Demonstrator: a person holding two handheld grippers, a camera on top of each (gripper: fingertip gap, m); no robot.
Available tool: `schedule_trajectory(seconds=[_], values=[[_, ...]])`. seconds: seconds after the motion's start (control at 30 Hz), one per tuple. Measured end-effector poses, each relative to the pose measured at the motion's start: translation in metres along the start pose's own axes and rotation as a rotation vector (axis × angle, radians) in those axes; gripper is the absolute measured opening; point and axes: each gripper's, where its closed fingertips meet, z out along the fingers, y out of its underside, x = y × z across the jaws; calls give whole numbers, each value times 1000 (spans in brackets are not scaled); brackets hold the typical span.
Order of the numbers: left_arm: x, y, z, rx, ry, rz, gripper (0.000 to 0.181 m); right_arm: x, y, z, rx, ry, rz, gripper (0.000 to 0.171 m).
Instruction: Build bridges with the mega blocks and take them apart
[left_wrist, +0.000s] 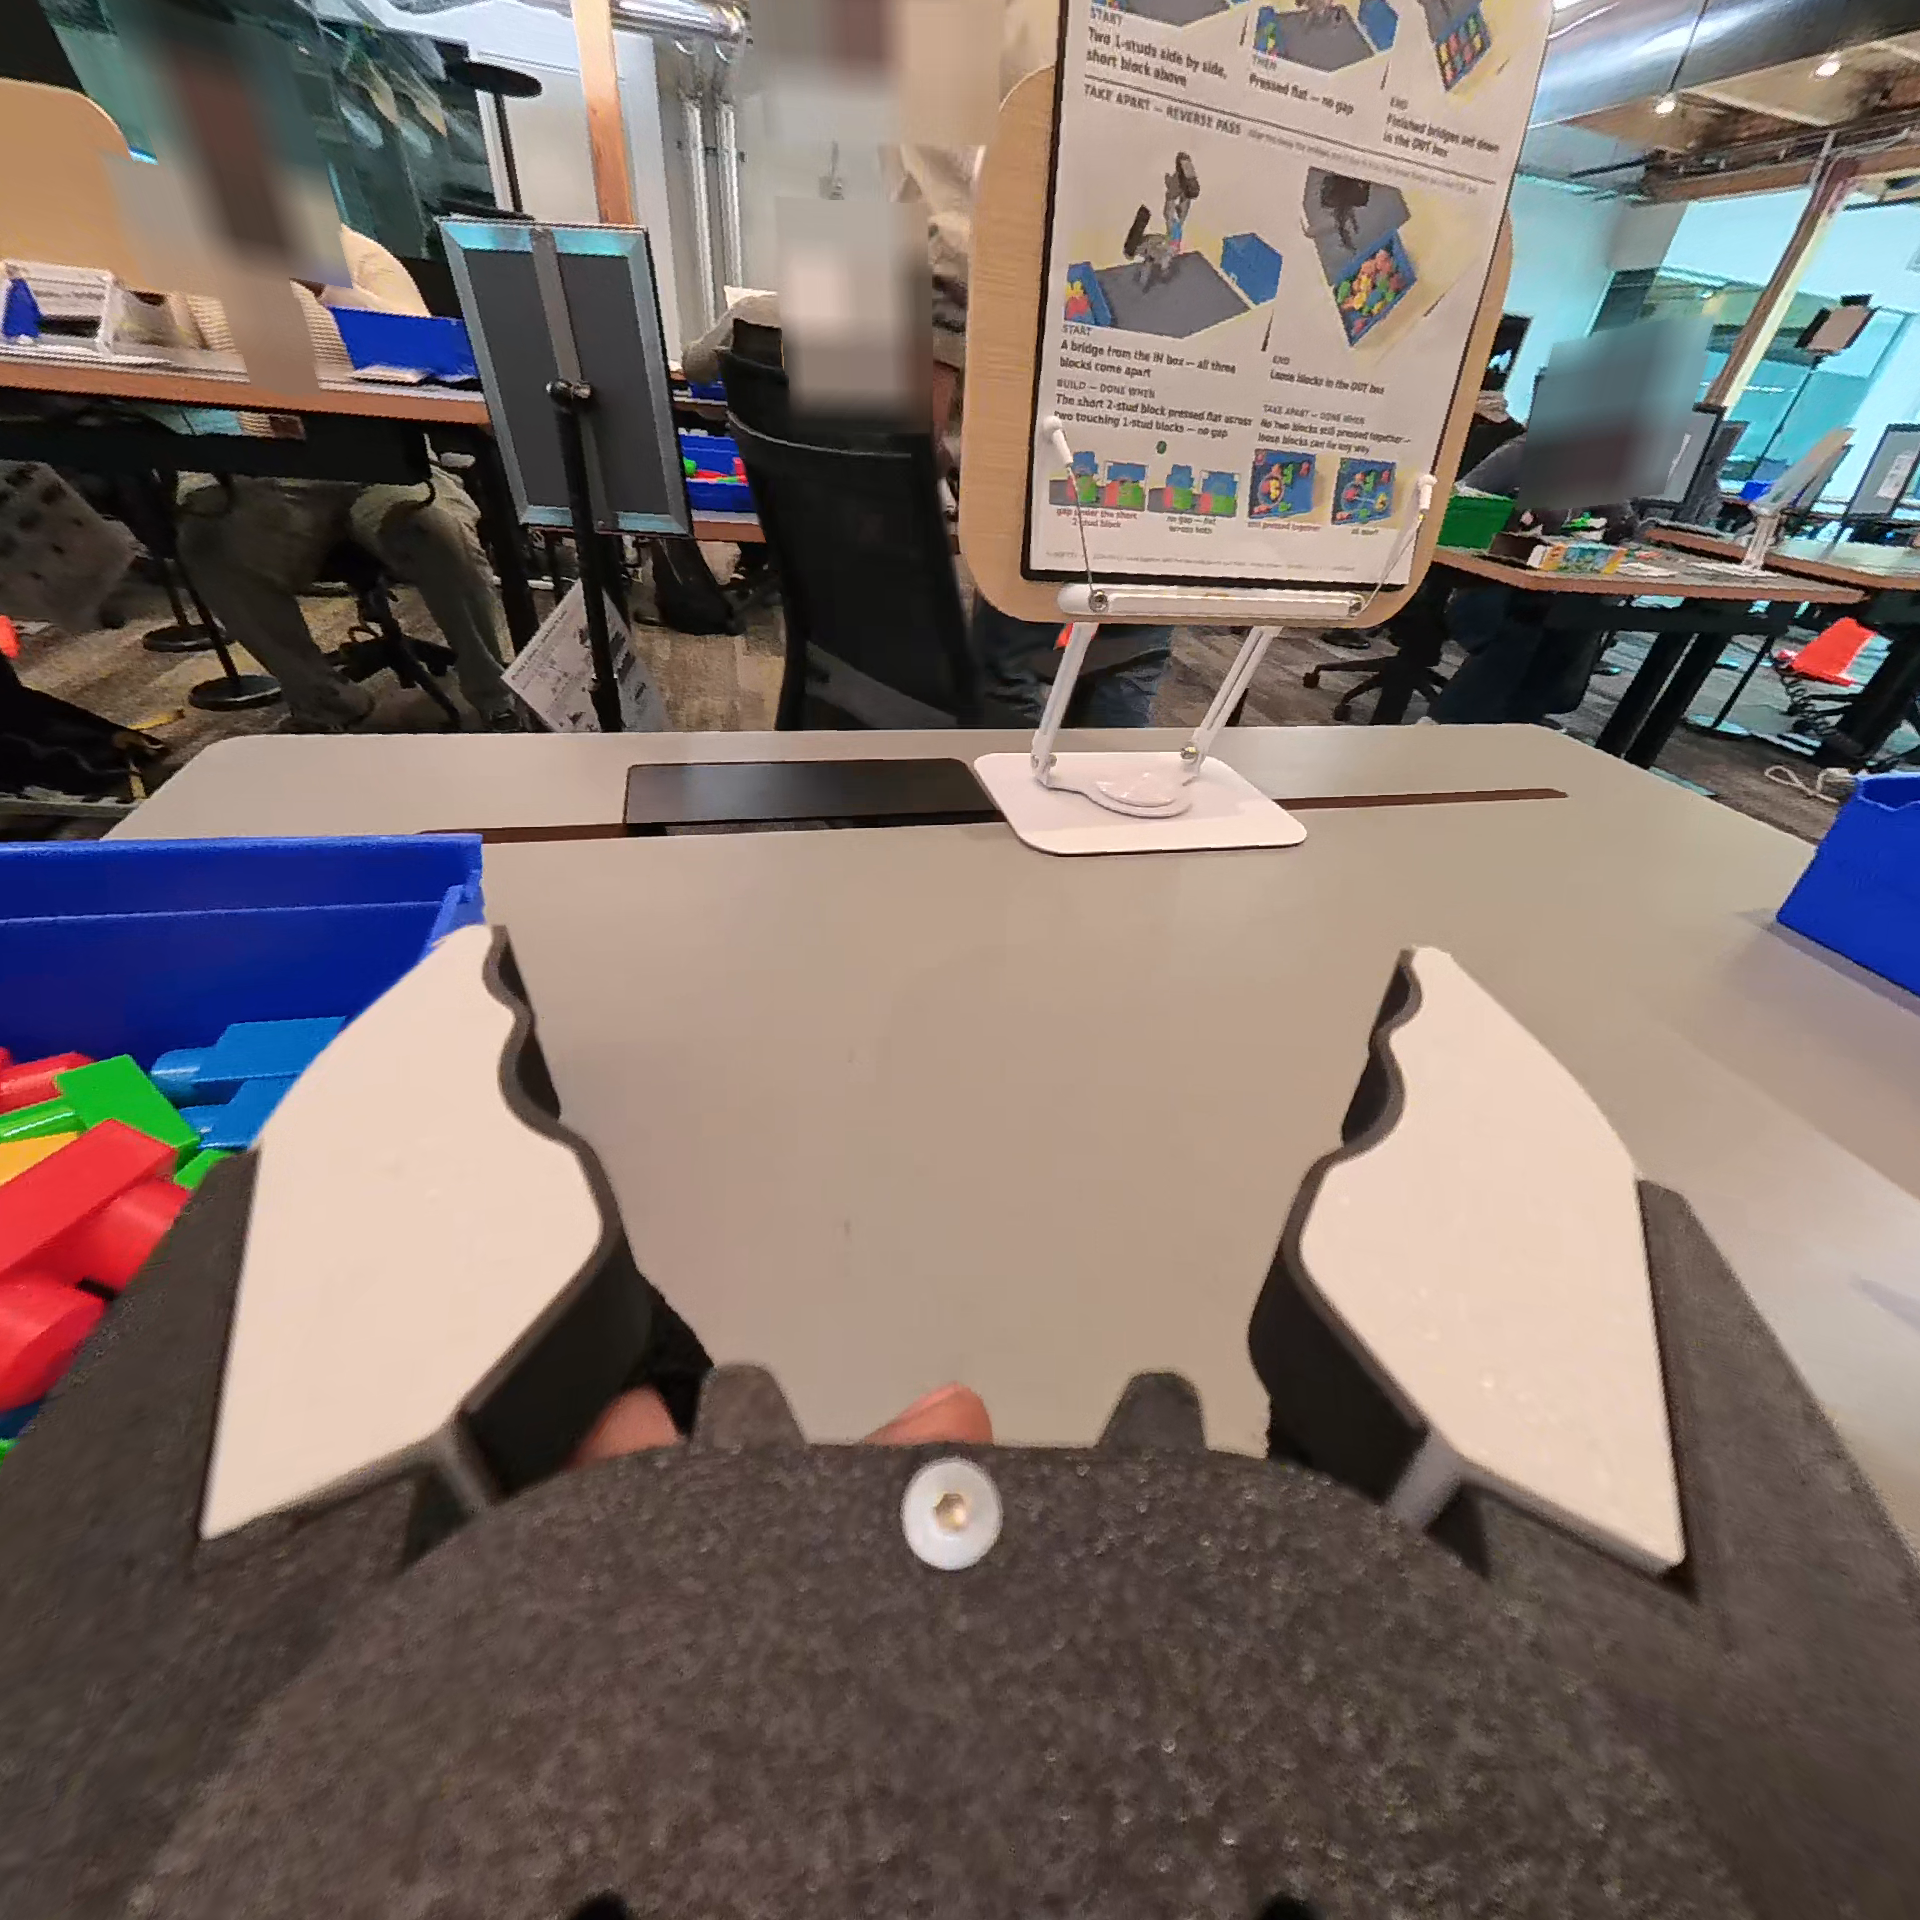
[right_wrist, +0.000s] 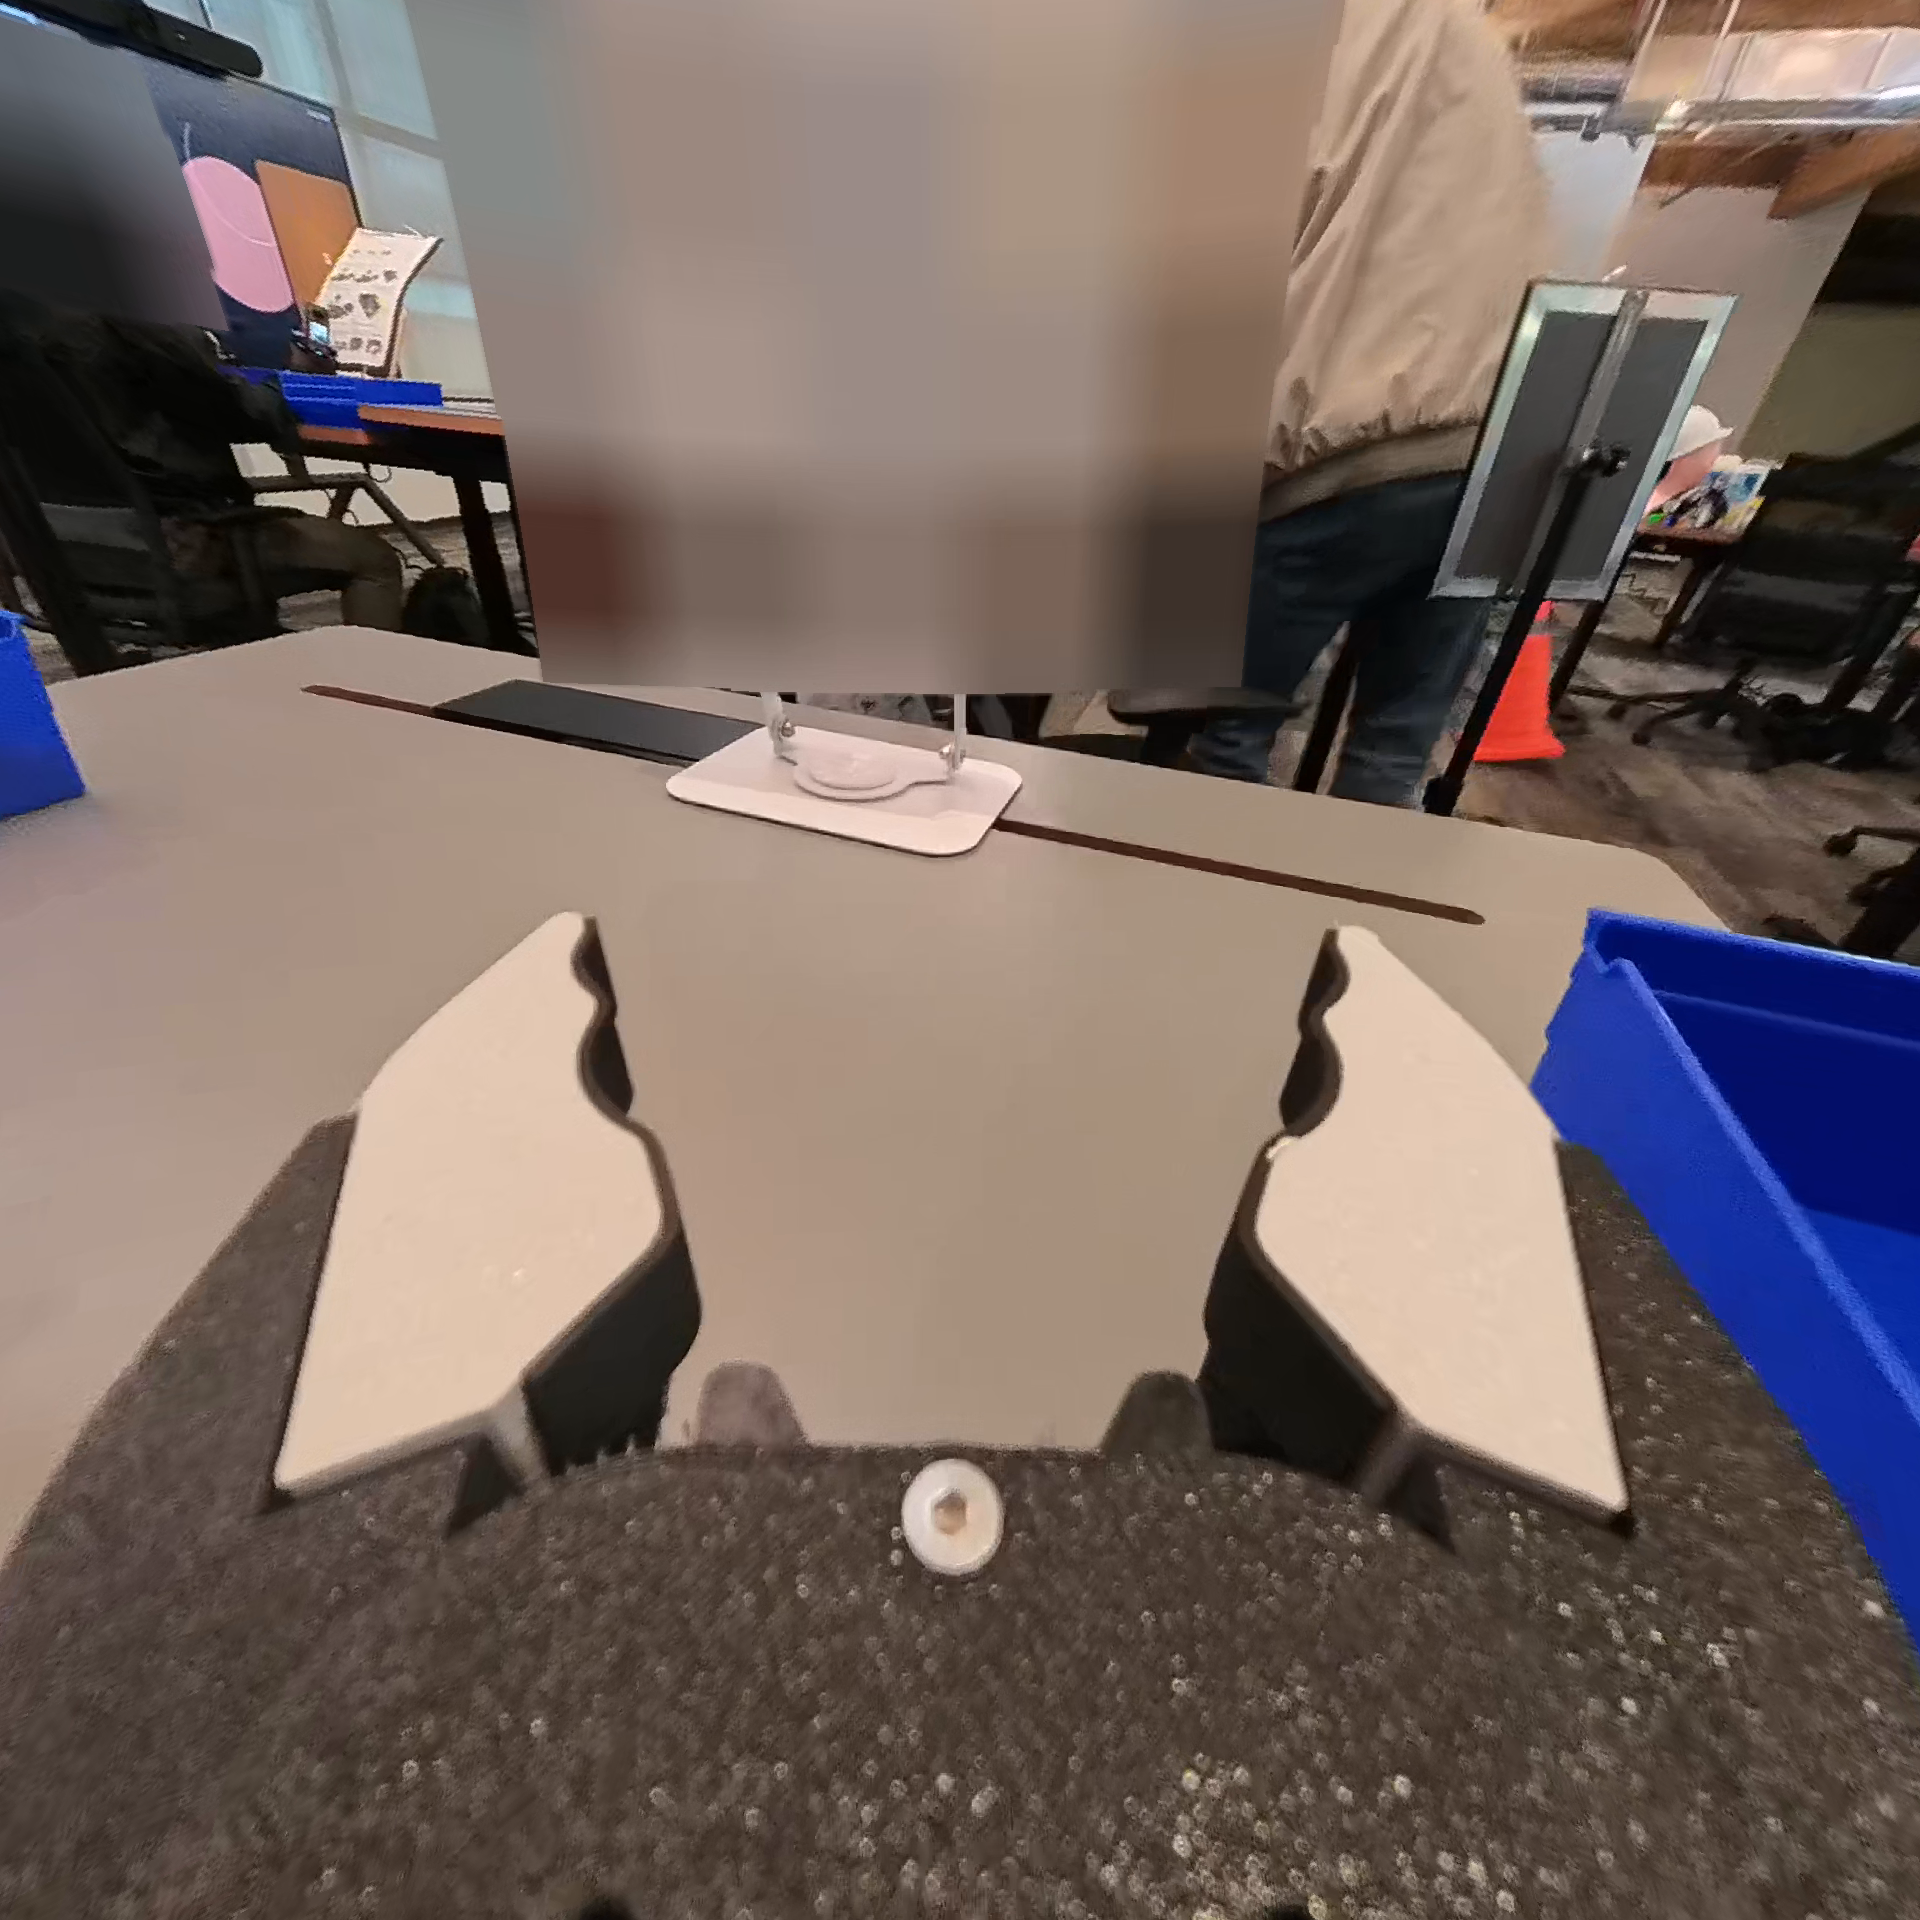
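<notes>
My left gripper (left_wrist: 951, 997) is open and empty above the grey table (left_wrist: 935, 1091). To its left stands a blue bin (left_wrist: 208, 935) holding several red, green, blue and yellow mega blocks (left_wrist: 94, 1174). My right gripper (right_wrist: 956, 977) is open and empty above the same table (right_wrist: 935, 1091). An empty blue bin (right_wrist: 1766, 1122) stands just right of it. The other blue bin shows at the left edge (right_wrist: 31, 717) of the right wrist view. The right bin also shows at the right edge (left_wrist: 1860, 894) of the left wrist view.
A white stand (left_wrist: 1143, 800) at the table's far middle holds an instruction sheet (left_wrist: 1257, 291). The stand's base also shows in the right wrist view (right_wrist: 847, 790). A black strip (left_wrist: 810, 790) lies beside it. People, chairs and other desks are beyond the table's far edge.
</notes>
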Motion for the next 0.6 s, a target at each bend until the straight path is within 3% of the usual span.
schedule_trajectory(seconds=[0.3, 0.5, 0.6], values=[[5, 3, -4, -1, -1, -9, 147, -1, 0, -1, 3, -2, 17, 124], [-5, -5, -17, 78, -102, -15, 147, 6, -4, -5, 11, 27, 6, 124], [-7, -3, -19, 40, -101, -22, 147, 12, -7, -5, 17, 44, 11, 124]])
